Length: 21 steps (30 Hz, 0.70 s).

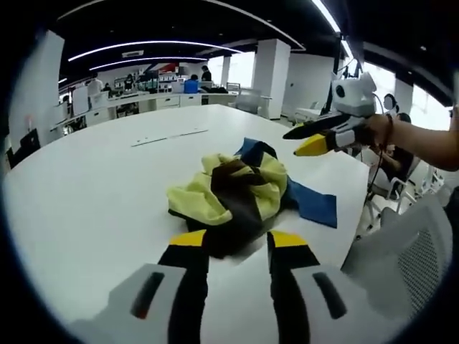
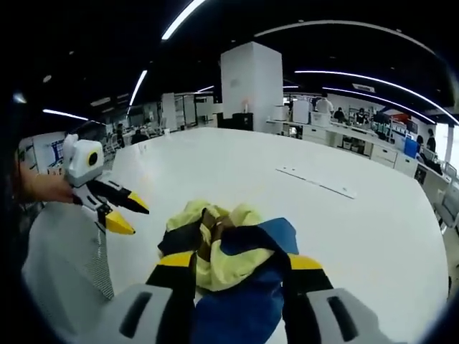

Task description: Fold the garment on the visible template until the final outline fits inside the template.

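White table (image 1: 86,186) spread wide under the office lights. Nearest in the left gripper view, the left tongs (image 1: 237,244) stood released, tips just short of the crumpled garment (image 1: 233,190), a yellow, dark and blue heap. At two o'clock the right tongs (image 1: 312,142) hovered parted, holding nothing. No template was plain to me. Best, I judged, to pick out a hem and spread the heap flat first.

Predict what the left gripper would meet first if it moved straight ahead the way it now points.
Probably the crumpled garment: it lies right beyond the left gripper, whose open jaws frame its near edge, though depth is uncertain.
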Each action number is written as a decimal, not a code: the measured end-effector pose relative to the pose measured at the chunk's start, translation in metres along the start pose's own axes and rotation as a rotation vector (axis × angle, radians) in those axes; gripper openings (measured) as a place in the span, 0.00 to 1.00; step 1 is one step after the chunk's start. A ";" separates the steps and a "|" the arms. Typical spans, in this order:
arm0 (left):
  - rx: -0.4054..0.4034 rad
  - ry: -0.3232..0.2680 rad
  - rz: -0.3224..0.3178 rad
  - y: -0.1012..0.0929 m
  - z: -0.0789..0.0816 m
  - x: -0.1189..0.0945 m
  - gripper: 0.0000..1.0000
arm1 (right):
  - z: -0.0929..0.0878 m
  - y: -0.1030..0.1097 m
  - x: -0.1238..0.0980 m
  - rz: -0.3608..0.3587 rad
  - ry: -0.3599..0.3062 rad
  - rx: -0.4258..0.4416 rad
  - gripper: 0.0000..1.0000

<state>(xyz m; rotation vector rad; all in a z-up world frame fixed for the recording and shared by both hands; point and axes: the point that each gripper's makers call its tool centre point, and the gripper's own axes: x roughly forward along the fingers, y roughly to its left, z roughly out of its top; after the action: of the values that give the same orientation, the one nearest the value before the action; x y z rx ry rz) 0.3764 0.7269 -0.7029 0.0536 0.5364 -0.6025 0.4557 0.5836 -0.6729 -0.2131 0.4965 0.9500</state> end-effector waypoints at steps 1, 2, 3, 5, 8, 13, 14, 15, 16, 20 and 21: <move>0.003 0.007 -0.005 -0.001 -0.001 0.002 0.29 | -0.001 0.000 0.001 0.003 0.006 -0.006 0.42; 0.003 0.012 -0.010 -0.002 -0.002 0.004 0.29 | -0.001 0.000 0.003 0.007 0.012 -0.020 0.42; 0.002 0.015 -0.015 -0.002 -0.003 0.005 0.27 | 0.000 -0.001 0.004 0.010 0.013 -0.023 0.41; -0.001 0.016 -0.022 -0.002 -0.003 0.008 0.25 | 0.001 -0.002 0.006 0.015 0.015 -0.027 0.39; -0.005 0.030 -0.032 -0.003 -0.005 0.014 0.24 | 0.003 -0.003 0.010 0.026 0.021 -0.046 0.33; -0.018 0.038 -0.042 -0.002 -0.008 0.021 0.20 | 0.005 -0.007 0.018 0.043 0.033 -0.071 0.28; -0.018 0.038 -0.043 -0.002 -0.008 0.022 0.20 | 0.006 -0.007 0.019 0.046 0.033 -0.075 0.28; -0.018 0.042 -0.045 -0.002 -0.009 0.024 0.19 | 0.007 -0.008 0.021 0.050 0.033 -0.087 0.28; -0.019 0.047 -0.046 -0.002 -0.009 0.025 0.19 | 0.009 -0.008 0.022 0.055 0.028 -0.096 0.28; -0.017 0.049 -0.058 -0.003 -0.011 0.030 0.18 | 0.014 -0.008 0.028 0.074 0.025 -0.114 0.27; -0.018 0.051 -0.061 -0.003 -0.011 0.033 0.18 | 0.014 -0.009 0.030 0.078 0.029 -0.123 0.27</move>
<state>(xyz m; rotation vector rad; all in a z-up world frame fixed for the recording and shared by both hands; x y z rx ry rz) 0.3918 0.7092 -0.7283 0.0354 0.5942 -0.6571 0.4816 0.6056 -0.6762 -0.3203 0.4761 1.0555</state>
